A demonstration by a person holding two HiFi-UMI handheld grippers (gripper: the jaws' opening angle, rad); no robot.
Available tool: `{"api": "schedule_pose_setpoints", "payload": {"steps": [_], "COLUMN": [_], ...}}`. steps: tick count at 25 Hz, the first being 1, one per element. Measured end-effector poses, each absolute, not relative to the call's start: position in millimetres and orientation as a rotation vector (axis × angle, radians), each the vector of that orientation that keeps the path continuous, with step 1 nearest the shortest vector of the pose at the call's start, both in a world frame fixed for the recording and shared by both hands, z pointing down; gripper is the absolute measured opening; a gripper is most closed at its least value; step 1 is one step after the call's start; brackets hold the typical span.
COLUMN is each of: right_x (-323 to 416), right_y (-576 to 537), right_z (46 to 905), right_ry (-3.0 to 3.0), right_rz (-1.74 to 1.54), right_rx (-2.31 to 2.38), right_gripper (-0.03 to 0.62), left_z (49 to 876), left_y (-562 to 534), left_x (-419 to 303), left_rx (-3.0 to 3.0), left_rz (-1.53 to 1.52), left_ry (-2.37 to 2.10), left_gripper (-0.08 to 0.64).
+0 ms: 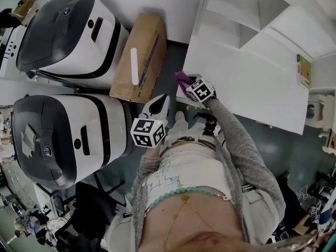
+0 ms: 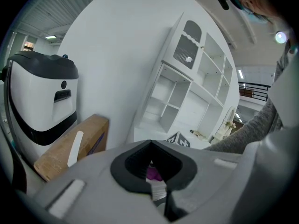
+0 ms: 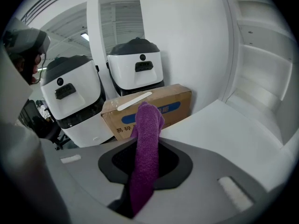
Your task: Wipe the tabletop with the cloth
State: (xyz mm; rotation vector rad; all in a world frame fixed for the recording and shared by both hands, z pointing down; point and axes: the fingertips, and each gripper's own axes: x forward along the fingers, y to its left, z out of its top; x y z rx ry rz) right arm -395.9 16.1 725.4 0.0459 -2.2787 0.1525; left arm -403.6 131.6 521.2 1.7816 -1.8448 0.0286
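A purple cloth (image 1: 182, 79) hangs from my right gripper (image 1: 187, 86), which is shut on it at the near-left corner of the white tabletop (image 1: 247, 80). In the right gripper view the cloth (image 3: 147, 129) stands up out of the closed jaws of the right gripper (image 3: 147, 161), with the tabletop (image 3: 224, 129) to its right. My left gripper (image 1: 158, 106) is held close to the person's body, off the table and below the corner. Its jaws are shut and hold nothing in the left gripper view, where the left gripper (image 2: 152, 166) points towards the table (image 2: 145, 132).
A white shelf unit (image 1: 244, 14) stands at the table's far side, and a small book (image 1: 303, 71) lies at its right end. A cardboard box (image 1: 139, 56) and two large white-and-black machines (image 1: 68, 30) (image 1: 58, 135) stand on the floor at the left.
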Motion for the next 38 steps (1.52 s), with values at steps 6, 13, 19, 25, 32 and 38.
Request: {"api": "schedule_pose_setpoints", "payload": {"steps": [6, 13, 19, 25, 32, 38], "right_x": [-393, -388, -381, -371, -343, -323], "right_y": [34, 52, 59, 58, 41, 30], "right_z": [726, 726, 728, 725, 721, 721], "right_ry": [-2.286, -2.306, -2.304, -2.313, -2.308, -2.326], "right_rz": [0.090, 0.020, -0.004, -0.034, -0.045, -0.056], "right_rx": [-0.074, -0.205, -0.269, -0.285, -0.246, -0.233], "right_gripper": [0.087, 0.089, 0.089, 0.089, 0.089, 0.090], "left_z": [521, 519, 517, 518, 523, 525], "left_y": [125, 118, 113, 105, 89, 79], "left_x": [-398, -391, -382, -371, -342, -315], "left_rx": [1.806, 1.825, 1.841, 1.862, 1.875, 1.872], "left_rz": [0.034, 0.039, 0.046, 0.060, 0.085, 0.105], "left_ry": [-1.827, -1.810, -1.799, -1.778, -1.745, -1.721], "left_gripper": [0.000, 0.000, 0.000, 0.000, 0.000, 0.000]}}
